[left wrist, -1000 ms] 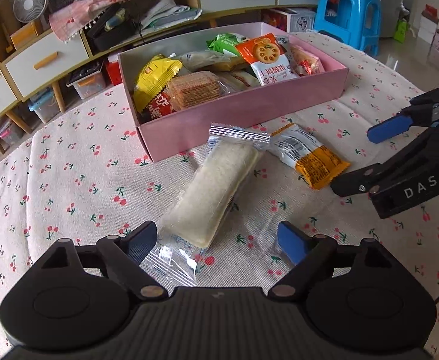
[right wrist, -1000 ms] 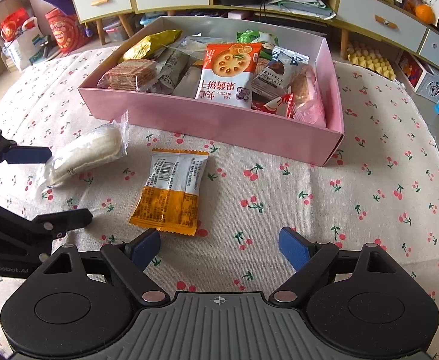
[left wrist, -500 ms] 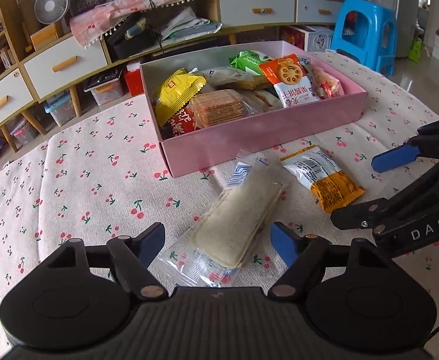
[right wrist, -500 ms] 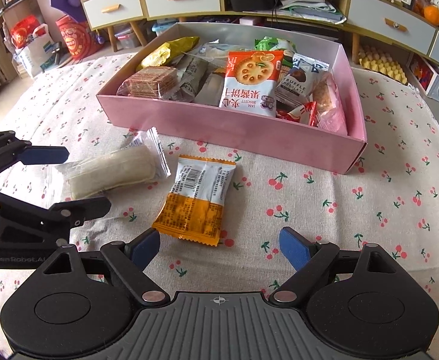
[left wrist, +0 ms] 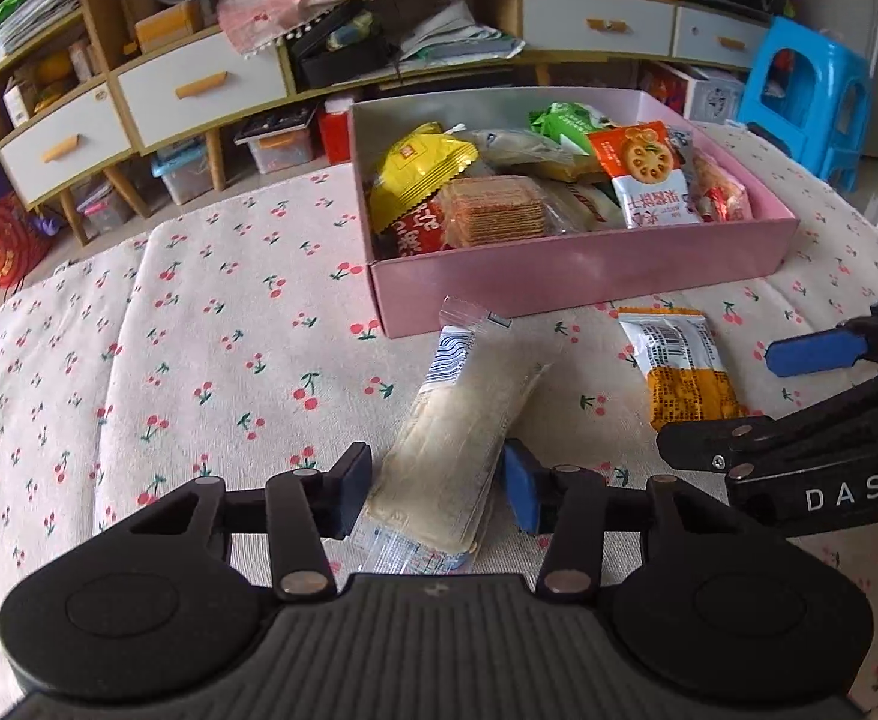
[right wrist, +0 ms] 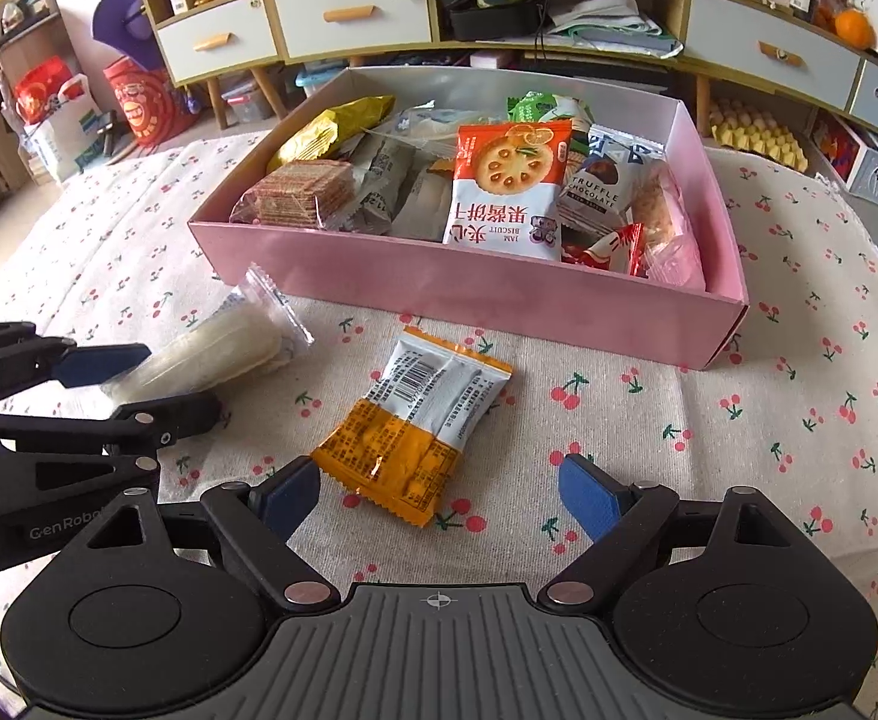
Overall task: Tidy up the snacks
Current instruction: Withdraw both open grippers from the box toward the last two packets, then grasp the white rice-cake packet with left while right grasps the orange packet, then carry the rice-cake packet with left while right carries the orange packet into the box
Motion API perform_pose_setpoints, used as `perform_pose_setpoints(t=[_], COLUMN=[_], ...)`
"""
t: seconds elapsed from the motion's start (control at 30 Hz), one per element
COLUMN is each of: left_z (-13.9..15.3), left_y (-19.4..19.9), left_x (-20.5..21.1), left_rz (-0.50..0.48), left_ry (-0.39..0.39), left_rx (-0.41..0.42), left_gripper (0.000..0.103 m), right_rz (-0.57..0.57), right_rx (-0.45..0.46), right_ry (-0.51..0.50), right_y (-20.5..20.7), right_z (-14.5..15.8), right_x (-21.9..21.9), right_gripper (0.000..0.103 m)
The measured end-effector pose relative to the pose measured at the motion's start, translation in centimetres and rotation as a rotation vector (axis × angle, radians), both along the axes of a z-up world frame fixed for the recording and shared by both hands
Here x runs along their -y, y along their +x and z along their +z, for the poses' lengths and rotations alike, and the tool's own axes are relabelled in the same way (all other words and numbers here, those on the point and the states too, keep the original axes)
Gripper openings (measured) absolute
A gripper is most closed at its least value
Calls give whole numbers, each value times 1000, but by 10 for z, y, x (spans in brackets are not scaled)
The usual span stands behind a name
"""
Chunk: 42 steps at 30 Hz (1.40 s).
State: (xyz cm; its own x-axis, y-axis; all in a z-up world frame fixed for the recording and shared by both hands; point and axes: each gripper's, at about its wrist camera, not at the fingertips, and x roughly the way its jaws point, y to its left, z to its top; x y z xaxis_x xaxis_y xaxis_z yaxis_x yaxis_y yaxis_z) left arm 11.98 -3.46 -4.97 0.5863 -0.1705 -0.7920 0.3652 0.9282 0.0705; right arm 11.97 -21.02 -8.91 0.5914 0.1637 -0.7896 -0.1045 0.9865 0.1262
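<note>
**Now gripping the pale wafer pack, orange pack next**

Now the pale wafer pack lies on the cherry-print counter, its long axis running away from me toward the pink box. My left gripper straddles its near end; the jaws have just been closing, and both blue pads touch the wrapper's sides, so I judge it clamped. The orange-and-white pack lies flat just ahead of my right gripper, whose jaws stand wide apart around its near edge without touching. Both packs sit just short of the box's near wall; my left hand is nearer the wafer.
</note>
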Motion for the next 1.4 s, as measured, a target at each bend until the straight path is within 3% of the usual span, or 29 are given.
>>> perform_pose_setpoints(t=[0.17,0.3,0.5,0.63,0.73,0.87,1.2,1.4], left_z=[2,-1,-4,-2,1,1,7,12], left_y=[-1,-2,-2,-1,-1,-2,2,0], left_x=[-16,-16,-13,-13,-15,-17,-24,-25], left_rz=[134,110,102,105,107,133,179,179], left_ry=[-88,-94,-84,-85,-102,-117,-193,-226], left_rx=[-63,-43,-1,-3,-12,-20,-86,-96], left_gripper=[43,56,60,57,44,36,31,30], right_rz=[-14,-61,-123,-115,-109,-124,-188,-223], right_rx=[-22,-7,24,37,40,24,-71,-84], right_ry=[73,73,-3,-62,-63,-35,157,308], right_y=[3,7,12,11,11,12,11,6], right_z=[2,1,-3,-2,-1,1,15,34], right_x=[0,-2,-6,-10,-9,-6,10,30], right_gripper=[89,89,84,63,45,42,41,41])
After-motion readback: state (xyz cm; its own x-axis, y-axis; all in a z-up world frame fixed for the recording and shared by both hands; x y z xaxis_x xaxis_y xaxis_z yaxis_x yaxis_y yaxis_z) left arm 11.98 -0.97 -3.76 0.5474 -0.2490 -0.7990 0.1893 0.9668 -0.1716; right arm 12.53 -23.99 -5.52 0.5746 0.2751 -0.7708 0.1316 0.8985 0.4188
